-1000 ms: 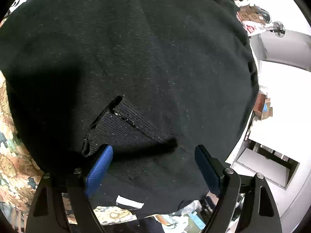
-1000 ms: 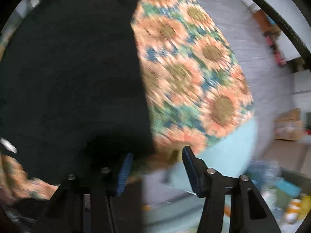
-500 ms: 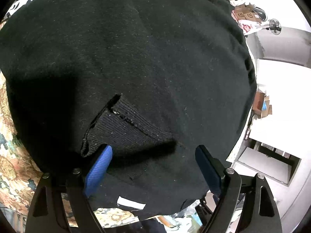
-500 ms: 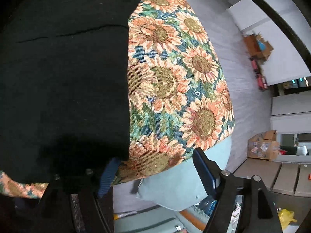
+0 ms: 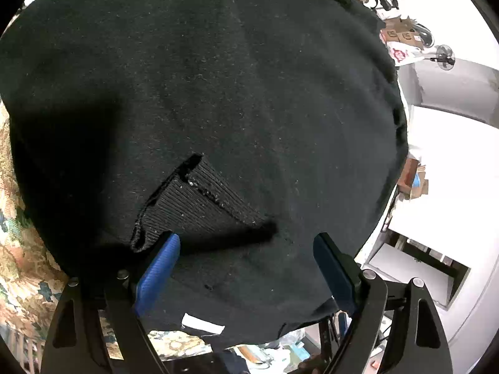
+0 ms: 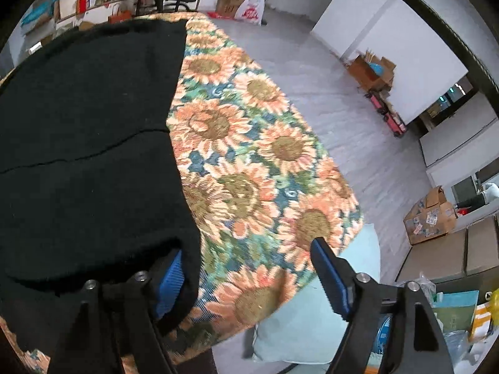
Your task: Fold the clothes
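Over the near edge of the sunflower tablecloth [image 6: 249,143], the left gripper [image 5: 246,258] hovers spread wide above one black sweater [image 5: 218,93], pinching nothing. Its ribbed cuff [image 5: 190,208] lies folded by the left finger. The right gripper [image 6: 249,268] has just been opening; fabric drapes its left finger, bare cloth stretches rightward to the table's edge.

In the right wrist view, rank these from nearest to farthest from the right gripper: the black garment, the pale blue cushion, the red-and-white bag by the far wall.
1. black garment, draped against the left jaw.
2. pale blue cushion, below the sunflower cloth's edge, lower right.
3. red-and-white bag, top centre, far wall.
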